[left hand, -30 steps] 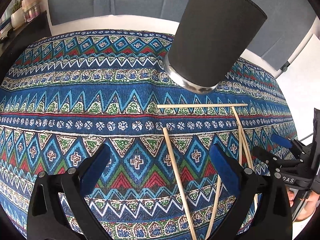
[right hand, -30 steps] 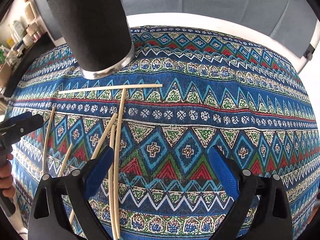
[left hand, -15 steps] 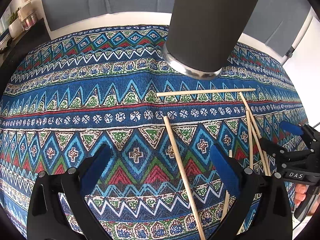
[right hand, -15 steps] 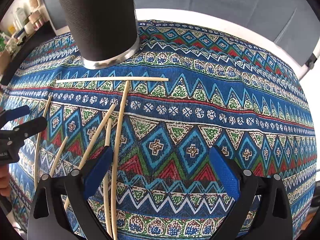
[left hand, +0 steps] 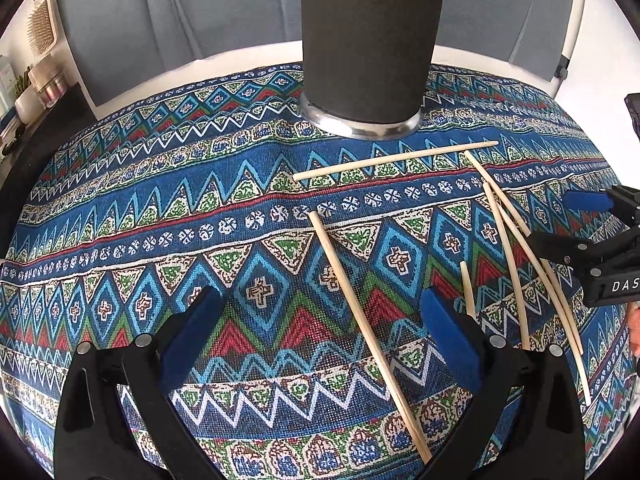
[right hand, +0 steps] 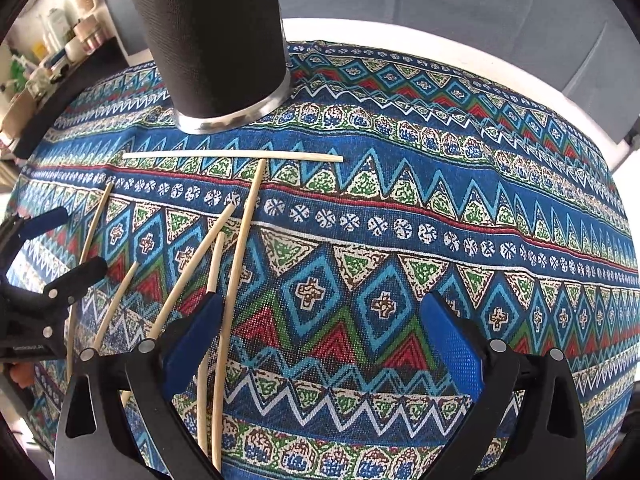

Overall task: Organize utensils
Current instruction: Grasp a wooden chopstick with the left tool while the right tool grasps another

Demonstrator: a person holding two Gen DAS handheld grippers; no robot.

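Observation:
Several pale wooden chopsticks lie loose on the patterned cloth in front of a tall black holder with a metal base. One chopstick lies crosswise just before the holder. Another chopstick runs diagonally between the fingers of my left gripper, which is open above the cloth and holds nothing. My right gripper is open too, with a long chopstick lying just inside its left finger and others further left. Each gripper shows at the edge of the other's view.
The blue, red and green patterned cloth covers a white table. Grey upholstery rises behind it. A shelf with bottles and jars stands at the far left, and a hairbrush hangs there.
Both grippers have moved forward and swung toward the holder, which now sits nearer the middle of the left view. The chopsticks lie where they were. Both grippers stay open.

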